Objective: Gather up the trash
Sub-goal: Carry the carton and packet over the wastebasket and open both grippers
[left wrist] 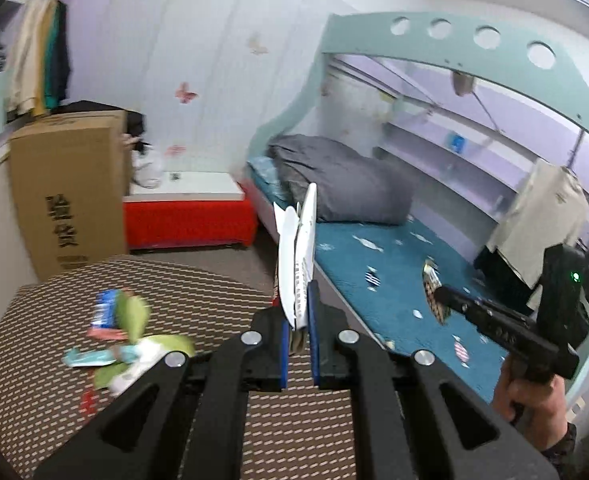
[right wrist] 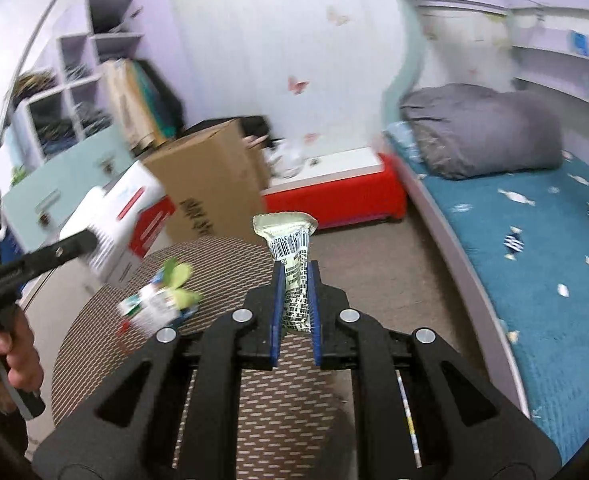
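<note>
While both grippers are loaded, left gripper (left wrist: 299, 332) clamped on white wrapper (left wrist: 298, 256), right gripper (right wrist: 296, 304) on barcode wrapper (right wrist: 292, 248), both upright, trash pile (left wrist: 122, 336) lies at 9 o'clock on round mat (left wrist: 38, 360), nearer left.

round woven-top table (left wrist: 54, 360) bears a loose heap of wrappers (left wrist: 122, 336); bed (left wrist: 394, 280) bears a grey pillow (left wrist: 342, 180)

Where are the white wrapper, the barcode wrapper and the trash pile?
white wrapper (left wrist: 299, 256), left wrist view, middle of its upright sheet
barcode wrapper (right wrist: 290, 244), right wrist view, on the barcode
trash pile (left wrist: 126, 336), left wrist view, centre of the heap
</note>
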The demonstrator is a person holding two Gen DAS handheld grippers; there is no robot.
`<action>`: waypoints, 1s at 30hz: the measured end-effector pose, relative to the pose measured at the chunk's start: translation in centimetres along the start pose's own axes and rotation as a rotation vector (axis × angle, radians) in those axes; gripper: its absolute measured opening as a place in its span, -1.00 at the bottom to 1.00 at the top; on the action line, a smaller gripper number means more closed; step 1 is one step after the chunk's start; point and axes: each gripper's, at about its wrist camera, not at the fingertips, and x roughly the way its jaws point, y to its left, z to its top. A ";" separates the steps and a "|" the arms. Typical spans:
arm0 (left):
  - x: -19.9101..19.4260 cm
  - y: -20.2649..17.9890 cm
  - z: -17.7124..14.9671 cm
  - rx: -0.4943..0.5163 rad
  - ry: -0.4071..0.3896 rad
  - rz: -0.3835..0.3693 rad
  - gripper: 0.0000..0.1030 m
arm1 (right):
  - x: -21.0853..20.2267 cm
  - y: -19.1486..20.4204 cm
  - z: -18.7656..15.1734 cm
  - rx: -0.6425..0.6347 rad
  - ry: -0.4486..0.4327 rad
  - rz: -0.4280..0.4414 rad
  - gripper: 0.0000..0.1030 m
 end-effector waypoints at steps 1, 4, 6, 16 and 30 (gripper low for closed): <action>0.8 -0.6 0.1 0.001 0.012 -0.019 -0.86 | -0.2 -1.1 -0.1 0.021 -0.002 -0.013 -0.78; 3.1 -2.0 0.2 0.012 0.051 -0.059 -0.86 | -0.4 -4.8 -0.5 0.086 0.007 -0.057 -0.78; 4.9 -3.1 0.1 0.015 0.083 -0.087 -0.86 | 0.1 -7.4 -1.2 0.131 0.027 -0.085 -0.78; 12.0 -7.6 -1.0 0.060 0.194 -0.159 -0.86 | 4.9 -15.9 -6.5 0.343 0.156 -0.117 -0.78; 21.7 -12.7 -5.4 0.125 0.391 -0.195 -0.86 | 8.0 -23.4 -12.9 0.570 0.263 -0.189 0.50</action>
